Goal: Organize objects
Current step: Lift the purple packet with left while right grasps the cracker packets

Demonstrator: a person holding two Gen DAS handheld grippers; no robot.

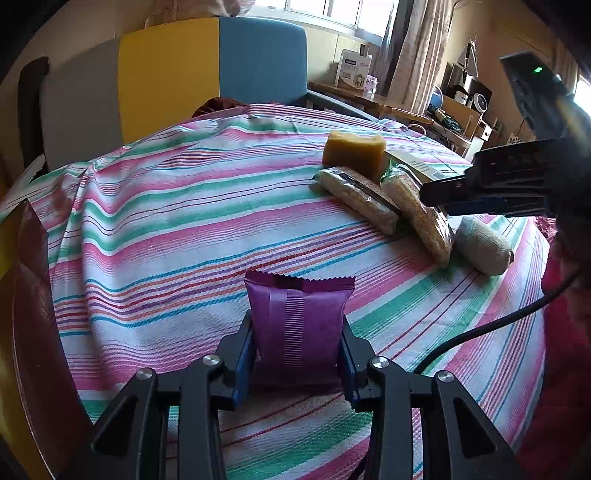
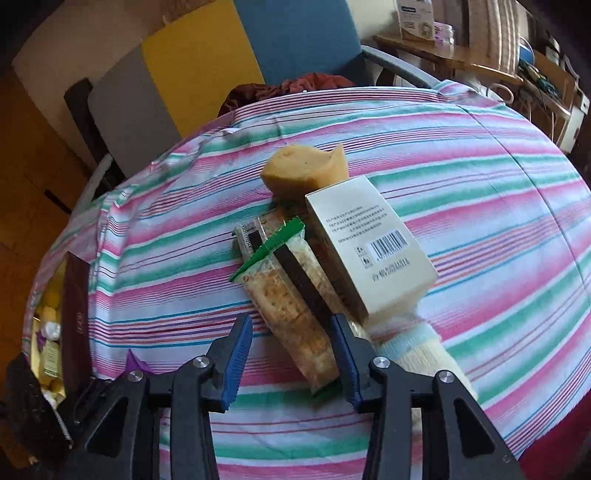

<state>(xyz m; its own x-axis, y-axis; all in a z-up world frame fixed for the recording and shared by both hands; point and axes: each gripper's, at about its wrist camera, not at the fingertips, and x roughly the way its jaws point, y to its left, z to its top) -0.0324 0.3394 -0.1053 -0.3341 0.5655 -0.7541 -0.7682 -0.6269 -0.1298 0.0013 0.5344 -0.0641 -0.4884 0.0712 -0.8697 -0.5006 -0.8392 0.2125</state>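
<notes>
Covering the desk (image 1: 184,206), a pink, green and white striped cloth is seen, backed by a grey, yellow and blue panel (image 1: 173,74) and a curtained window (image 1: 332,9). A purple packet (image 1: 299,325) is clamped in the left tool (image 1: 297,354). The right tool (image 2: 291,354) is held part-open around a cracker pack (image 2: 291,314), untouched, beside a box (image 2: 369,254).

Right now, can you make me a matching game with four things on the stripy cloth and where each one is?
Things:
1. purple packet
2. yellow sponge
3. white box with a barcode
4. cracker pack with the green end

Places:
A. farthest back in the pile
B. between the right gripper's open pads
C. clamped in the left gripper
D. lying on top of the snack packs

Pairs: 1-C, 2-A, 3-D, 4-B
</notes>
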